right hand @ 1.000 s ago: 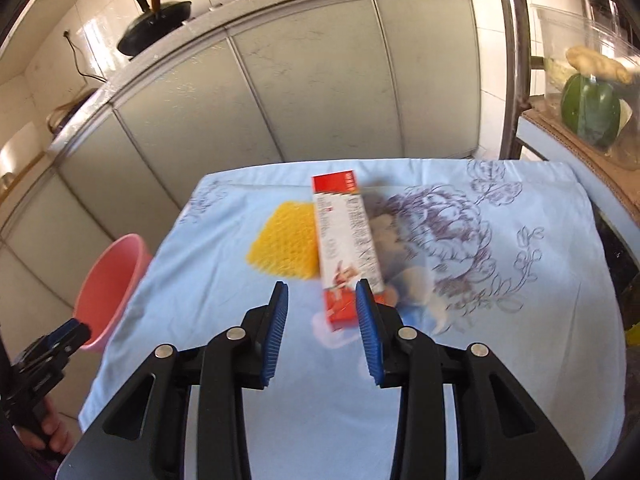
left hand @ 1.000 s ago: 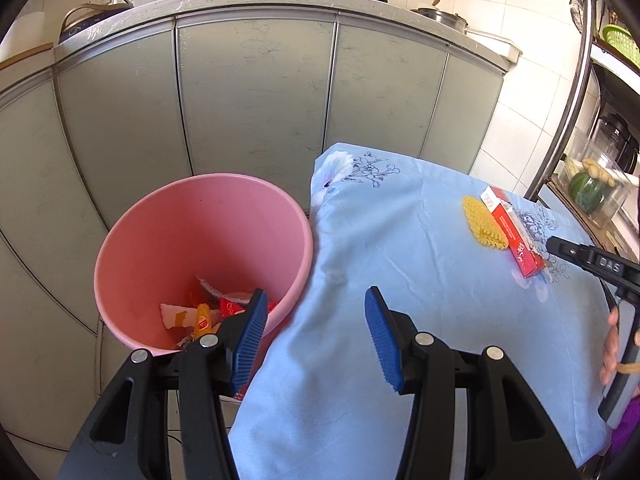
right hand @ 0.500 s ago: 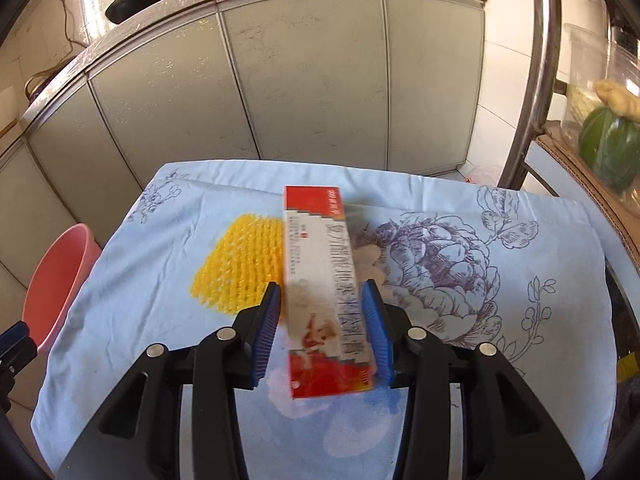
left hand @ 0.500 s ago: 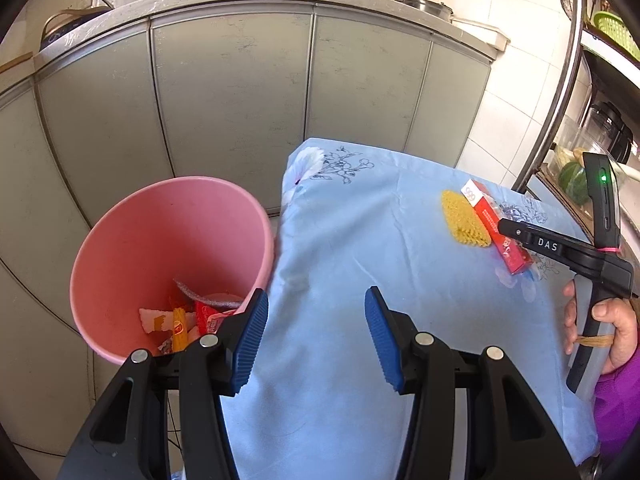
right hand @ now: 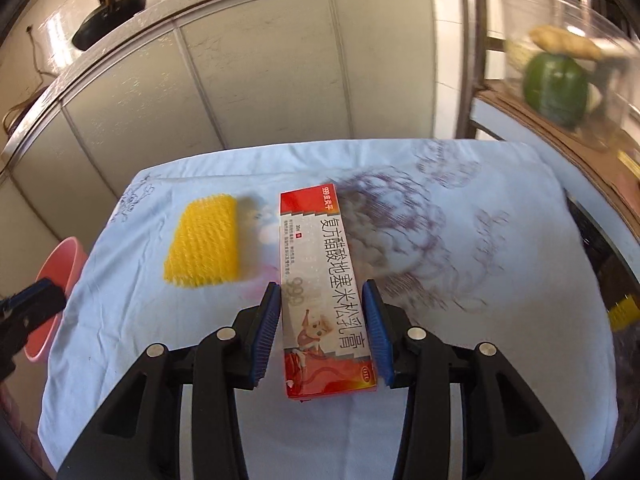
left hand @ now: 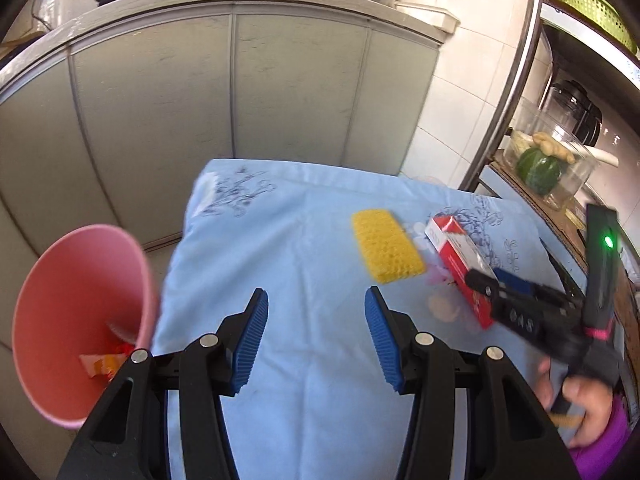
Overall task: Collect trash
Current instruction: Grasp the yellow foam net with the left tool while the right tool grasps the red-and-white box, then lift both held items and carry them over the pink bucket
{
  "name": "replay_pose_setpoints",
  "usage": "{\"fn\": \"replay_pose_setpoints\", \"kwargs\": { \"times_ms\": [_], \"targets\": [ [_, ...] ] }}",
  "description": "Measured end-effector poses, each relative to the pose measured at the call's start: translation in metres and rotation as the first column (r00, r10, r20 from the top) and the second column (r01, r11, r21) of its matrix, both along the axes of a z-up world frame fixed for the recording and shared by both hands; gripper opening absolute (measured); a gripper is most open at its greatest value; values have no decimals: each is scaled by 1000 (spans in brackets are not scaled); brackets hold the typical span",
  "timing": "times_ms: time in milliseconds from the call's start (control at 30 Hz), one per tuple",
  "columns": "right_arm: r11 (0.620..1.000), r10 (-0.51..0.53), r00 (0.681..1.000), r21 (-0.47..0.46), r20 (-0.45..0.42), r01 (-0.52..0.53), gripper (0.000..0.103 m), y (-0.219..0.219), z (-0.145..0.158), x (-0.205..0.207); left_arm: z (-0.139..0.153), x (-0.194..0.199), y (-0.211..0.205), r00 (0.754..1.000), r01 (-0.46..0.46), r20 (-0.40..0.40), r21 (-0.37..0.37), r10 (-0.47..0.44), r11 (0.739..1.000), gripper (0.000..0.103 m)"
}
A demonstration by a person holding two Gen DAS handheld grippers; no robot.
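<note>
Two grippers work over a blue-clothed table (left hand: 304, 400): the right gripper (right hand: 322, 328) straddles a red-and-white box (right hand: 326, 300), fingers just widened, not visibly pressing it. Beside it lies a yellow pad (right hand: 206, 246). The left gripper (left hand: 316, 340) hangs wide, empty, near a pink bin (left hand: 64, 320).

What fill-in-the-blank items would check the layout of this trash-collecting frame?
1. The red and white box lies between the pads of the ____ gripper.
2. The left gripper is open and holds ____.
3. The foam net lying on the blue cloth beside the box is ____ in colour.
4. The bin at the table's edge that already holds wrappers is ____.

Missing words: right; nothing; yellow; pink
</note>
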State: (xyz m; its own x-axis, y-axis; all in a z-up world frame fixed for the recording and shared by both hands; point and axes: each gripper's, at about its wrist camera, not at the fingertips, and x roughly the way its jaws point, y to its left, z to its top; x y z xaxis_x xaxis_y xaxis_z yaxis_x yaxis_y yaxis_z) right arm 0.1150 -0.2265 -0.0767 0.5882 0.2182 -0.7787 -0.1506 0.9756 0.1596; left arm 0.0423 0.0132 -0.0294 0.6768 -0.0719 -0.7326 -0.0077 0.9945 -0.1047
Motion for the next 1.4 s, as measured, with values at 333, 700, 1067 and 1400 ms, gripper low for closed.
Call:
{"fn": "replay_pose_setpoints", "kwargs": {
  "times_ms": [333, 700, 1067, 1400],
  "targets": [
    [997, -63, 998, -49, 9, 63, 43, -12, -7, -23, -29, 62, -44, 998, 38, -58, -33, -40, 999, 50],
    [997, -77, 996, -28, -38, 76, 43, -15, -14, -17, -55, 89, -51, 995, -1, -101, -11, 0, 1000, 32],
    [997, -78, 996, -26, -38, 77, 43, -15, -14, -17, -39, 67, -50, 999, 27, -39, -60, -29, 998, 7],
    [996, -86, 996, -13, -35, 85, 43, -17, -15, -18, -10, 21, -43, 997, 42, 58, -13, -41, 999, 7]
  ]
}}
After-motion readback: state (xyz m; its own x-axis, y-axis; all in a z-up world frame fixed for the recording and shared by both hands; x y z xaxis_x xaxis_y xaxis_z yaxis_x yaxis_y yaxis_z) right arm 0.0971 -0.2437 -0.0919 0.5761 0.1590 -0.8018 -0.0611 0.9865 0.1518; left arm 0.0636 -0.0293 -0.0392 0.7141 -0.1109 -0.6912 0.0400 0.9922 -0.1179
